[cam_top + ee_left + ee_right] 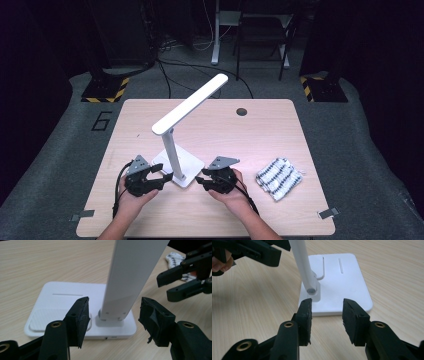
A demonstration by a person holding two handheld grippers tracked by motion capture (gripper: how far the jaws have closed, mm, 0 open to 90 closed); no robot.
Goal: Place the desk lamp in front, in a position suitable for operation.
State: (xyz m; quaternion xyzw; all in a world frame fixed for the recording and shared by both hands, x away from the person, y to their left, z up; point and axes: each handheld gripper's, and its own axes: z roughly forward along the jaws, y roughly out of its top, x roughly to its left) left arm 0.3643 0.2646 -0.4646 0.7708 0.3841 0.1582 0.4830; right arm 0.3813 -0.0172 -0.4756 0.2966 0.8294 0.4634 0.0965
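On the pale wood-grain table [150, 220] the left gripper [162, 178] sits at the near left of the white plastic desk lamp [175, 145], whose flat rectangular base [192, 165] rests just ahead of both hands, roughly mid-table. In the left gripper view its black jaws stand apart either side of the lamp's flat white upright stem [132, 277], not pressing on it. If they close off-centre here, I'd expect the pads to skid on the smooth plastic, or to shove the stem sideways and tip the light base.

The long lamp head [192, 102] slants up and away over the table, so the weight sits high; a push low on the stem could rock the whole lamp.

The right gripper [202, 181] comes in from the other side, its jaws also apart with nothing between them, pointed at the near edge of the base beside the hinge [312, 290]. Closing here might catch only the thin edge and slip off. The two grippers are close, so they could knock each other.

Well to the right lies a crumpled black-and-white striped cloth [279, 178], untouched.
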